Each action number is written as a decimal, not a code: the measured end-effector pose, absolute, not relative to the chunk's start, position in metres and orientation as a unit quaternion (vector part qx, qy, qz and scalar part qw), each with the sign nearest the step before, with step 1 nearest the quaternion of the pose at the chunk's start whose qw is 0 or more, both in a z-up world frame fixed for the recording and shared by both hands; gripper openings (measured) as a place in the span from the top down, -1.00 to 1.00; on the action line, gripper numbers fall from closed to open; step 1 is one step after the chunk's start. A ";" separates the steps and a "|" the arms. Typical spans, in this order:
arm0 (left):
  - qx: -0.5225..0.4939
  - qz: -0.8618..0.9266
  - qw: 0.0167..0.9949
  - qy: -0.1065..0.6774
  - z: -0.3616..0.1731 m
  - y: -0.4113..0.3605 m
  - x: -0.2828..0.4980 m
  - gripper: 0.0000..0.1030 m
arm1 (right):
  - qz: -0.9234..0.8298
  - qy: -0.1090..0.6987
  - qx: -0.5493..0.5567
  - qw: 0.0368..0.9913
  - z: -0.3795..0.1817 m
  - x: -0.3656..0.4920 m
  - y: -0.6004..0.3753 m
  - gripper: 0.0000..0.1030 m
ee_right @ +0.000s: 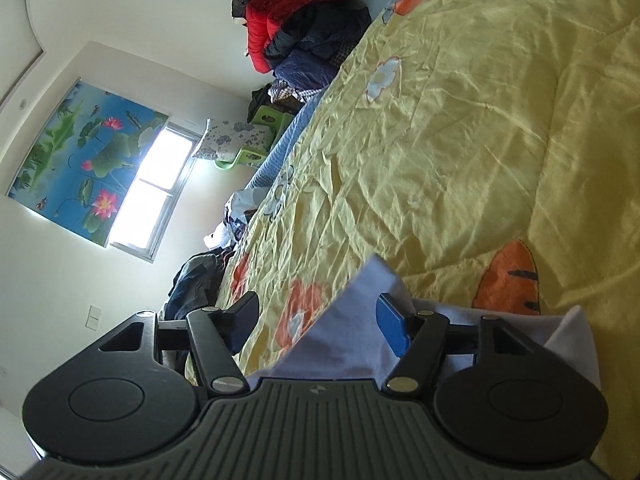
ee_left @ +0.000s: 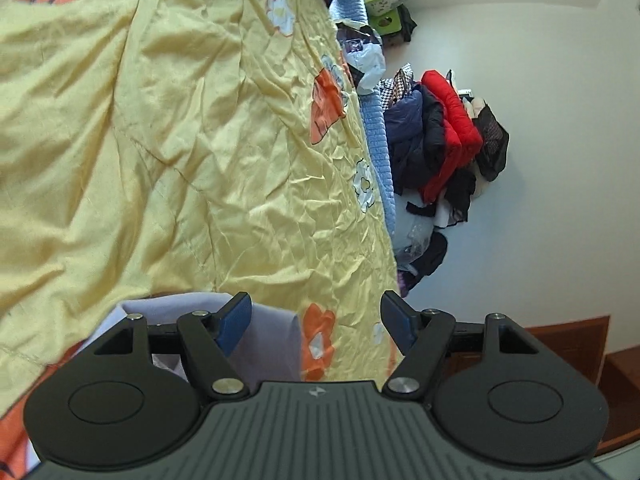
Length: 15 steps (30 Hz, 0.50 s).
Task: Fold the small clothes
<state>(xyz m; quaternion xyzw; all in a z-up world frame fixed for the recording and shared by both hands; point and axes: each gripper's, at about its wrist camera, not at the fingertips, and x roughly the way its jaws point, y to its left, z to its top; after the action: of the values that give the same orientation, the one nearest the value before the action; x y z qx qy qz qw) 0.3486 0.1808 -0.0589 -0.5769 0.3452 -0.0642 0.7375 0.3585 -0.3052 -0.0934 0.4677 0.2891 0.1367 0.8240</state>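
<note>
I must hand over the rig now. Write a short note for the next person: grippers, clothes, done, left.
Left gripper: open, nothing held; one finger over the lilac garment.
Right gripper: open, the garment lies between its fingers, unpinched.
Garment lies on the yellow bedspread, near its edge.
Done: cannot tell how far it is folded.
Left: check the fold, finish it. Pile of clothes waits by the wall.

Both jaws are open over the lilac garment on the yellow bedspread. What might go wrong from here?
1. The lilac garment lies right under both open grippers, left and right; pulling away carelessly may snag an edge and undo the fold.
2. The yellow bedspread is heavily wrinkled, so a re-grasp might pinch it along with the garment.
3. One corner of the garment stands up in the right wrist view and may flop open.
</note>
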 end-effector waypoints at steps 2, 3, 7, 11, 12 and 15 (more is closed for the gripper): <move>-0.546 -0.068 0.758 0.350 -0.051 0.176 0.343 -0.38 | 0.143 0.283 0.449 0.835 -0.085 0.354 -0.301 -0.30; -0.529 -0.075 0.768 0.352 -0.047 0.173 0.341 -0.38 | 0.155 0.283 0.436 0.840 -0.080 0.351 -0.296 -0.33; -0.429 -0.084 0.819 0.371 -0.033 0.148 0.330 -0.38 | 0.236 0.328 0.373 0.835 -0.068 0.349 -0.264 -0.46; -0.329 -0.092 0.851 0.399 -0.035 0.118 0.311 -0.39 | 0.269 0.390 0.312 0.824 -0.074 0.352 -0.229 -0.47; -0.307 -0.095 0.857 0.404 -0.038 0.111 0.305 -0.39 | 0.242 0.392 0.303 0.834 -0.076 0.352 -0.229 -0.47; -0.249 -0.102 0.868 0.418 -0.047 0.095 0.285 -0.39 | 0.146 0.359 0.304 0.870 -0.077 0.347 -0.245 -0.45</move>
<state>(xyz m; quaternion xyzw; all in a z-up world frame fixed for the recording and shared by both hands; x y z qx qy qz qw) 0.2847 0.0947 -0.0470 -0.2486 0.4185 -0.1022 0.8676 0.3470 -0.2447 -0.0773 0.3039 0.3587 0.1464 0.8704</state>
